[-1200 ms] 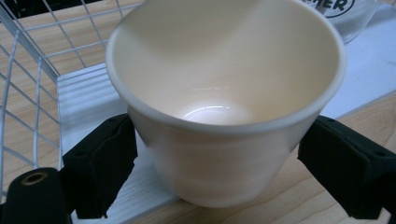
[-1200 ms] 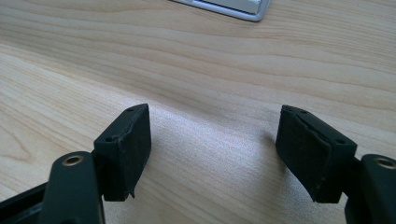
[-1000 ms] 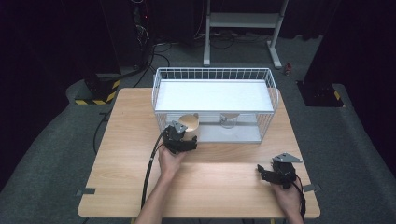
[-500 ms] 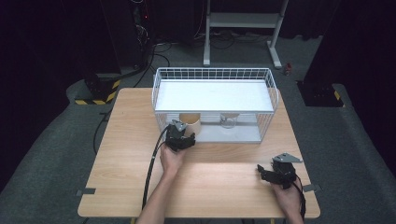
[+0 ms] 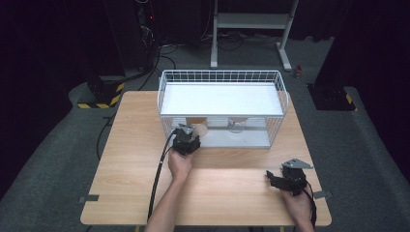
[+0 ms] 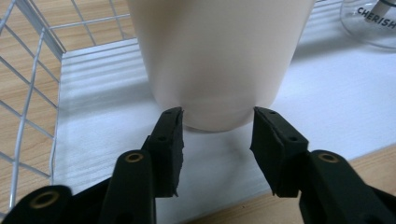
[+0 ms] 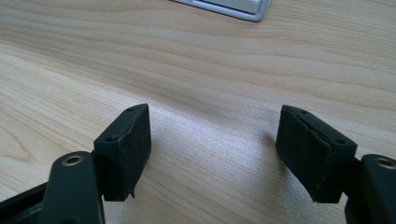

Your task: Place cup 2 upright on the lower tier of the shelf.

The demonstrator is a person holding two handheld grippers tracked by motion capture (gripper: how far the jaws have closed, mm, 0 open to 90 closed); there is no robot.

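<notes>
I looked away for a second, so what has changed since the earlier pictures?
The left tongs have just been closing on the base of the cream, tapered cup, which went from tilted to upright in the white wire basket. The right tongs stayed open over the wooden table.

place: lab/studio | cues: black curtains [image 5: 58, 38], hazard-tape [image 5: 104, 104], metal stand [image 5: 251, 29], grey carpet [image 5: 338, 145]

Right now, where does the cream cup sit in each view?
High view: cream cup on the wire rack's lower level, just ahead of the left gripper.
Left gripper view: large at top centre, its base between the jaws, which have just been closing on it.
Right gripper view: wooden tabletop ahead of the jaws.
Shared landmark: the rack's white bottom board.
</notes>
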